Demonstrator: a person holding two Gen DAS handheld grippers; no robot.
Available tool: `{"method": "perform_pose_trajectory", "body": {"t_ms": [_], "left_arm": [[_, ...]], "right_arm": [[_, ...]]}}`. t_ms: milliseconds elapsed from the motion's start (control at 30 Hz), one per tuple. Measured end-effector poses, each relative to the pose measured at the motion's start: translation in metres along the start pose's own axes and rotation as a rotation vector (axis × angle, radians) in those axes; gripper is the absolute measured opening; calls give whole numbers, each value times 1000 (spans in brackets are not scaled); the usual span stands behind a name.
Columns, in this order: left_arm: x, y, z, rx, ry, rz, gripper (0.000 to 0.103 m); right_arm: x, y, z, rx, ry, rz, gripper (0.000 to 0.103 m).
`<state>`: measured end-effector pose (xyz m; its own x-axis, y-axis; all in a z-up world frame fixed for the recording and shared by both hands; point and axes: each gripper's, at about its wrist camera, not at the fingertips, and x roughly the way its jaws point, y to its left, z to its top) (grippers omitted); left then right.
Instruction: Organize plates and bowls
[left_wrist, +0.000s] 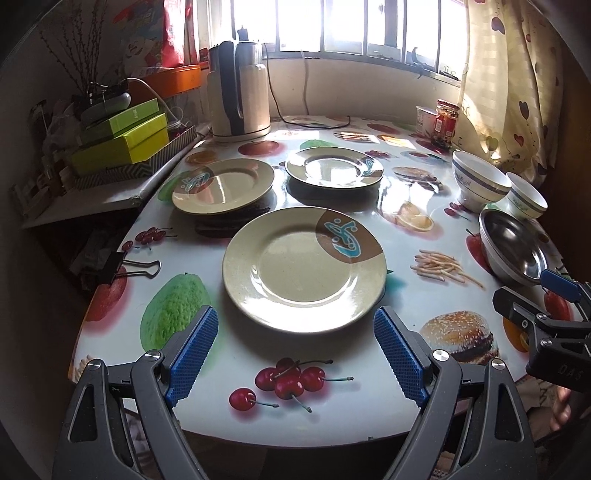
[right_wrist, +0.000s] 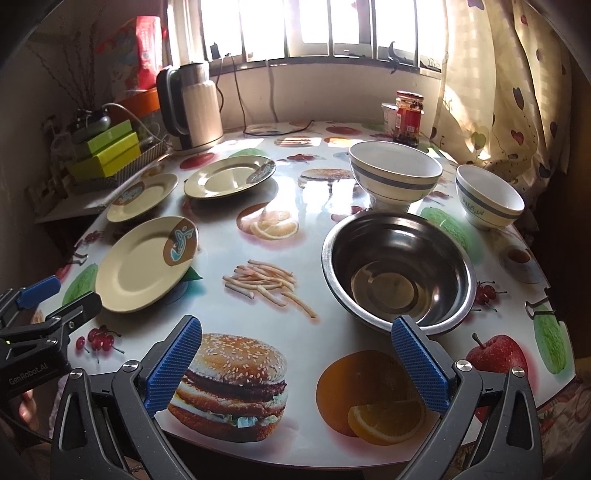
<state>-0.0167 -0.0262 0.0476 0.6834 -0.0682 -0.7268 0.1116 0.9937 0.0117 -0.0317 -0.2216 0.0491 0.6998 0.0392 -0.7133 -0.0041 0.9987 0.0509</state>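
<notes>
1. The left gripper is spread wide and holds nothing; it hovers over the counter edge, pointing at the near plate.
2. That plate lies flat, face up, its brown-and-blue patch toward the far right.
3. 2 more plates lie flat beyond it: the left plate with its patch at far left, the far plate with its patch at right.
4. The right gripper is also wide and empty, its right finger just before the steel bowl.
5. The steel bowl sits upright, mouth up.
6. Behind it stand the big bowl and, at right, the small bowl, both upright and apart.
7. A kettle stands at the back left.
</notes>
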Motion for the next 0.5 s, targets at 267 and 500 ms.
{"method": "perform_pose_trajectory", "body": {"t_ms": [267, 500], "left_arm": [[6, -1, 3, 0, 15, 6, 87], [12, 5, 10, -6, 26, 0, 87]], "right_arm": [[4, -3, 2, 10, 4, 2, 103], [7, 0, 11, -13, -12, 7, 103]]}}
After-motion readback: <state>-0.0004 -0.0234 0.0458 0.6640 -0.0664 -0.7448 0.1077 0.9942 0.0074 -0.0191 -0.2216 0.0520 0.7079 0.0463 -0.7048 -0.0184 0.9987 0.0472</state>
